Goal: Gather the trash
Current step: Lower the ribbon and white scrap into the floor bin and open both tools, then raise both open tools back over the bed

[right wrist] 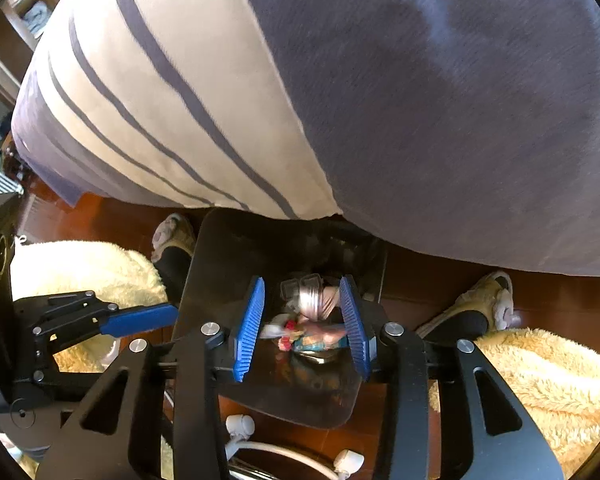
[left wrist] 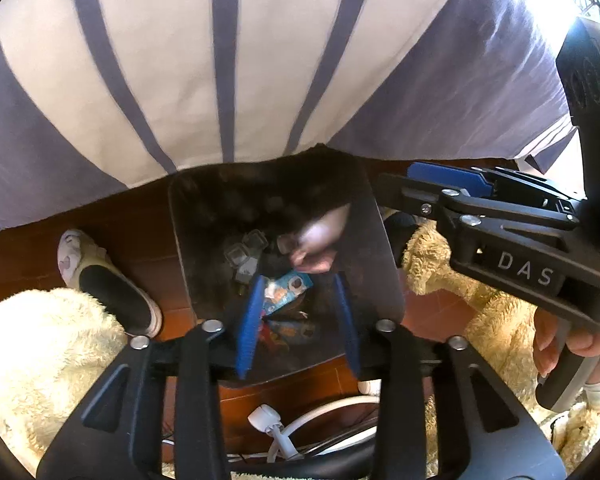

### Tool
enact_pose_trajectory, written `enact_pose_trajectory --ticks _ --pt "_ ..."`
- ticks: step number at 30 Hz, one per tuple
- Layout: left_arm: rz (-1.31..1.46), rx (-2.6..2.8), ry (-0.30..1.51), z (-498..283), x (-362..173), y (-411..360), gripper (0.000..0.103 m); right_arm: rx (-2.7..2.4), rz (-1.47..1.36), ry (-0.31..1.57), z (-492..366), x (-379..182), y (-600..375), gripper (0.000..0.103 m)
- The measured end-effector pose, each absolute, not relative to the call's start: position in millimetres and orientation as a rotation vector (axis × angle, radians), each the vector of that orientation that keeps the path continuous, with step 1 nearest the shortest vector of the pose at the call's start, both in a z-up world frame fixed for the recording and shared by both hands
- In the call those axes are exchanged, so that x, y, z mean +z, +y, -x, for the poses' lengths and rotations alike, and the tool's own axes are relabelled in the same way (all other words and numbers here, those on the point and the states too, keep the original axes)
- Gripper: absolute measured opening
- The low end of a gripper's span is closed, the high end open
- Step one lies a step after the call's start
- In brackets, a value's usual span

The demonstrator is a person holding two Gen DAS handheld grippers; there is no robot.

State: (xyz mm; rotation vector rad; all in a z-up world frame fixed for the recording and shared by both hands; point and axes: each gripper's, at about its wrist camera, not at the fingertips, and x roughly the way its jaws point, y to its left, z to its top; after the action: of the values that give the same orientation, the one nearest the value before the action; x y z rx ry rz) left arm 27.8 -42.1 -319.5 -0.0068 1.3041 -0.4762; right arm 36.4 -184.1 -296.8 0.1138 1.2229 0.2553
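Observation:
A dark trash bin (left wrist: 376, 240) stands on the floor beside the bed; it also shows in the right wrist view (right wrist: 216, 264). Inside lie clear plastic cups (left wrist: 244, 250), a blue snack wrapper (left wrist: 288, 290) and a blurred pale piece of trash (left wrist: 324, 232) in mid-fall. My left gripper (left wrist: 300, 320) is open and empty above the bin. My right gripper (right wrist: 304, 320) is open above the bin, with a blurred silvery piece (right wrist: 312, 300) and colourful wrappers (right wrist: 316, 338) between its fingers' lines of sight. The right gripper also appears in the left wrist view (left wrist: 440, 176).
A bed with a purple and white striped cover (left wrist: 220, 60) hangs over the bin's far side. Feet in slippers (left wrist: 108, 284) and fluffy cream trouser legs (right wrist: 540, 372) flank the bin. White cables and plugs (left wrist: 268, 420) lie on the red tiled floor.

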Motion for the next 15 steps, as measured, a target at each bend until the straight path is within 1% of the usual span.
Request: enact_pose_trajectory --ticks 1,2,3,4,5,6,7,8,9,12,15 --pt "0.006 -0.468 1.297 -27 -317 -41 0.042 0.250 -0.111 1.215 -36 -293 -185 0.046" --pt "0.007 -0.462 1.291 -27 -314 -39 0.047 0.244 -0.110 1.204 -35 -289 -187 0.054" --pt "0.006 -0.456 1.284 -26 -311 -38 0.051 0.236 -0.110 1.193 -34 -286 -189 0.060" --pt "0.003 -0.448 1.275 -25 -307 -36 0.054 0.228 -0.110 1.183 -33 -282 -190 0.070" --pt "0.002 -0.440 1.264 -25 -303 -34 0.062 0.217 -0.108 1.173 -32 -279 -192 0.082" --pt "-0.001 -0.430 1.247 -24 -296 -32 0.069 0.203 -0.102 1.161 -31 -274 -194 0.087" --pt "-0.003 -0.424 1.236 -23 -292 -31 0.072 0.189 -0.091 1.149 -29 -270 -196 0.093" --pt "-0.004 -0.417 1.223 -22 -286 -28 0.079 0.174 -0.075 1.139 -28 -266 -197 0.097" --pt "-0.006 -0.410 1.207 -22 -280 -27 0.083 0.169 -0.066 1.134 -27 -263 -197 0.097" --pt "-0.016 -0.395 1.155 -20 -261 -22 0.088 0.171 -0.048 1.113 -23 -252 -199 0.098" --pt "-0.023 -0.392 1.103 -20 -237 -20 0.089 0.172 -0.070 1.073 -20 -234 -206 0.098"
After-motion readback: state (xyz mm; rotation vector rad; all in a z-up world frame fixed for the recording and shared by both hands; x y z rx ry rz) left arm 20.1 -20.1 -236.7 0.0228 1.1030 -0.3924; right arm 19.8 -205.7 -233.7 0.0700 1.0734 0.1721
